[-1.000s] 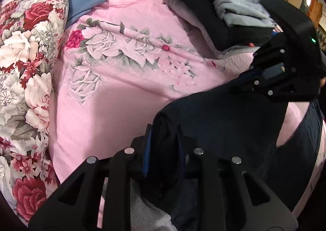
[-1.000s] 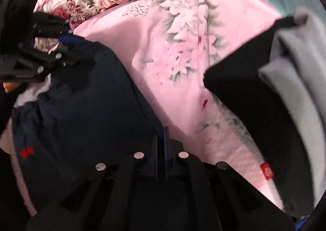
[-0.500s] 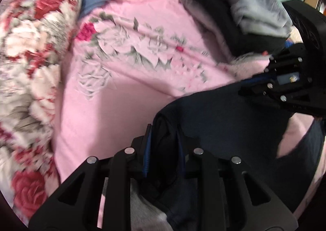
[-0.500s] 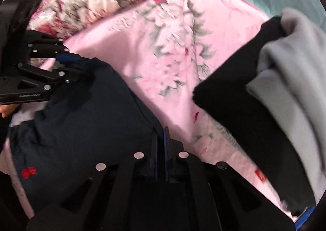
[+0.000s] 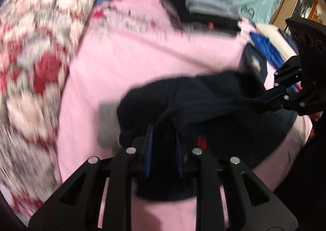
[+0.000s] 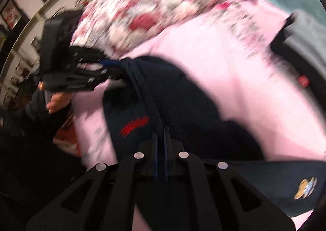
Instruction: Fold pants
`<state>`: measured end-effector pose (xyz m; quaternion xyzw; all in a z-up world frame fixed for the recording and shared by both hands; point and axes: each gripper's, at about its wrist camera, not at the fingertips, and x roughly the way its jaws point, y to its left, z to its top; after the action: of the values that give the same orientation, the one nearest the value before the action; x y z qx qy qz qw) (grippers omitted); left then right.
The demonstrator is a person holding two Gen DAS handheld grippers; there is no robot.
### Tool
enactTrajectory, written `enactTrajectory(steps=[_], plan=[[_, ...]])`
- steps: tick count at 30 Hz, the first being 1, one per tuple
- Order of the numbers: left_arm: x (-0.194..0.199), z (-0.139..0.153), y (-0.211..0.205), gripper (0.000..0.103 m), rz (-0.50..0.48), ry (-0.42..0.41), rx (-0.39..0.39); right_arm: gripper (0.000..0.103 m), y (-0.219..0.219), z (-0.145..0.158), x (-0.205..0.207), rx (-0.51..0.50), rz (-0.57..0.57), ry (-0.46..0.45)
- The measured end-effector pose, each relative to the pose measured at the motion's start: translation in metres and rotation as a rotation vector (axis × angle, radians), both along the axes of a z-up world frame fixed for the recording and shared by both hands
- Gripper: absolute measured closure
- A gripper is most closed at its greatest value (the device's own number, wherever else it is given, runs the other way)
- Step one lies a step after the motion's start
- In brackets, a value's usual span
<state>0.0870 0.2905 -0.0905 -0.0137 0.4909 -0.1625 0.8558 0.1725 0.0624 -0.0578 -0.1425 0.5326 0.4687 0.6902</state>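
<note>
The dark navy pants (image 5: 195, 96) hang stretched between my two grippers above the pink bed sheet (image 5: 132, 57). My left gripper (image 5: 164, 135) is shut on a thick bunch of the pants at the bottom of the left wrist view. My right gripper (image 6: 161, 135) is shut on a thin edge of the pants (image 6: 169, 92); a red logo (image 6: 134, 126) shows on them. In the left wrist view the right gripper (image 5: 271, 96) sits at the right, clamping the cloth. In the right wrist view the left gripper (image 6: 106, 68) sits at the left, also clamping it. Both views are motion-blurred.
A floral pillow (image 5: 34, 57) lies along the left of the bed. A stack of folded black and grey clothes (image 5: 203, 11) sits at the back. Another navy garment with an emblem (image 6: 305, 188) and blue clothes (image 5: 264, 47) lie at the right. A shelf wall (image 6: 30, 7) stands beyond.
Both grippers have lifted and pulled back toward the bed's near edge, still holding the pants. The pants went from lying spread on the sheet to hanging taut between the grippers.
</note>
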Motion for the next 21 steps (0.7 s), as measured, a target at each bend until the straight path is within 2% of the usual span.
enactTrajectory(steps=[3, 5, 10, 13, 15, 16, 18, 19, 21], plan=[[-0.010, -0.014, -0.002, 0.083, -0.006, 0.038, 0.021, 0.098, 0.008, -0.020, -0.021, -0.025, 0.046, 0.071], [-0.016, -0.013, -0.001, 0.083, -0.011, 0.034, 0.022, 0.098, 0.010, -0.032, -0.028, -0.038, 0.065, 0.115], [-0.022, -0.014, 0.000, 0.083, -0.020, 0.040, 0.020, 0.098, 0.016, -0.041, -0.035, -0.042, 0.095, 0.152], [-0.026, -0.017, -0.001, 0.076, -0.062, 0.068, 0.018, 0.098, 0.017, -0.047, -0.035, -0.056, 0.107, 0.157], [-0.031, -0.018, 0.003, 0.059, -0.094, 0.103, -0.026, 0.098, 0.020, -0.059, -0.036, -0.085, 0.106, 0.164], [-0.034, -0.017, 0.005, 0.055, -0.101, 0.106, -0.045, 0.096, 0.021, -0.065, -0.037, -0.101, 0.106, 0.164], [-0.041, -0.009, 0.009, 0.026, -0.108, 0.097, -0.078, 0.094, 0.023, -0.071, -0.039, -0.108, 0.102, 0.153], [-0.045, -0.001, 0.011, 0.021, -0.102, 0.067, -0.074, 0.087, 0.024, -0.070, -0.041, -0.105, 0.106, 0.151], [-0.052, 0.017, 0.015, 0.018, -0.091, 0.000, -0.067, 0.081, 0.028, -0.062, -0.044, -0.119, 0.123, 0.145]])
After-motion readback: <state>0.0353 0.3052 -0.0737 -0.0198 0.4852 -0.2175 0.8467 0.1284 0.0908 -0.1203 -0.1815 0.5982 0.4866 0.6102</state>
